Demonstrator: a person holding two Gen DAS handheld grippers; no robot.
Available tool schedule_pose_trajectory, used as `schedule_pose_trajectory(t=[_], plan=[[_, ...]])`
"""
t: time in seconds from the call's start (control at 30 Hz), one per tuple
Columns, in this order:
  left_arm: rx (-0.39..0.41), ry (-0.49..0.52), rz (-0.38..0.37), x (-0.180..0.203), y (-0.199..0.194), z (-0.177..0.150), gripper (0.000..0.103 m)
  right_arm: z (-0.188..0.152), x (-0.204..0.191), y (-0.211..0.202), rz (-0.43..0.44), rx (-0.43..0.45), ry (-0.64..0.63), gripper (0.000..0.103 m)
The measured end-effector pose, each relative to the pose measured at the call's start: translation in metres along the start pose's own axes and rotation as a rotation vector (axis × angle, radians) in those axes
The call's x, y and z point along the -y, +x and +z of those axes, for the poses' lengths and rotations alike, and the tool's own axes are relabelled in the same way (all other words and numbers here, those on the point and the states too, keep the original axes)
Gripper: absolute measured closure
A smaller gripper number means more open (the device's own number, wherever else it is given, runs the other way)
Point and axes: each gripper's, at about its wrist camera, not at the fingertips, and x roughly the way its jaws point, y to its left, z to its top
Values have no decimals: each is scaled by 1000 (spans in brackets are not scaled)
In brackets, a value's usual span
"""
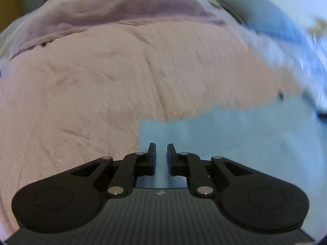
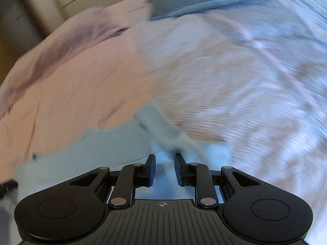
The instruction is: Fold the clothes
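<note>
- The left gripper (image 1: 161, 146) has its jaws a little apart, with nothing pinched; the light blue garment (image 1: 235, 143) lies flat just under and ahead of it.
- The right gripper (image 2: 164, 156) is also released, with a wider gap, over the same garment (image 2: 98, 149).
- Only the right view shows a raised fold (image 2: 157, 120) ahead.
- Farther, a pink blanket (image 1: 92, 85) spreads; the right view is blurred.

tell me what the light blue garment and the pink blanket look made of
Light blue garment: a thin ribbed knit, likely cotton, matte, with fine parallel lines. Pink blanket: seemingly fleece or plush, with a soft brushed nap and shallow creases. Blur leaves both uncertain.
</note>
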Motion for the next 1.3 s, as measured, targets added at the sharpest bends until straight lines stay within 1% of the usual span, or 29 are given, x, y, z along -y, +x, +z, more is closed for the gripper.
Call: schedule_pose_trajectory(t=[0.1,0.17,0.23,0.33,0.37,0.4,0.5,0.57,0.6,0.67,0.7,0.77,0.83,0.9,0.93,0.97,1.0,1.07,1.13,1.23,1.3], plan=[[-25,-110,-7,-3,-25,-3,90,-7,-3,-33,-27,6,43,79],[-53,-164,-15,0,-43,-14,89,-28,-9,-55,-80,-9,-23,79],[-80,-196,-11,4,-59,-36,89,-52,-15,-70,-143,-20,-100,79],[-123,-204,46,11,-72,-74,89,-90,-17,-75,-218,-60,-177,77],[-136,-205,70,13,-76,-86,91,-94,-17,-76,-225,-60,-181,77],[-138,-209,86,15,-81,-94,92,-99,-16,-78,-232,-60,-184,77],[-105,-224,112,23,-104,-103,90,-111,-16,-82,-250,-55,-199,77],[-100,-228,132,28,-111,-108,83,-111,-22,-87,-235,-10,-260,76],[-113,-230,151,32,-112,-111,83,-113,-22,-84,-232,-21,-278,75],[-131,-231,198,42,-119,-115,84,-118,-15,-73,-237,-107,-262,73],[-132,-230,218,49,-127,-115,84,-119,-9,-74,-219,-130,-224,73],[-135,-234,254,63,-144,-117,84,-120,-1,-91,-128,-118,-143,73],[-137,-250,257,79,-166,-121,84,-125,4,-114,-40,-105,-123,72],[-142,-265,255,97,-191,-128,83,-131,8,-137,0,-105,-129,59],[-146,-267,257,106,-204,-130,83,-133,11,-152,18,-99,-125,42],[-149,-268,260,118,-218,-133,82,-135,14,-166,35,-93,-121,36],[-149,-267,260,129,-231,-135,81,-137,17,-181,51,-88,-117,36],[-139,-256,254,148,-259,-140,75,-143,19,-213,79,-83,-116,36],[-120,-237,247,170,-288,-145,70,-148,22,-243,99,-82,-127,36],[-92,-205,267,199,-330,-149,67,-155,22,-287,118,-45,-158,36],[-69,-194,288,217,-356,-152,62,-157,19,-311,125,-20,-187,36]])
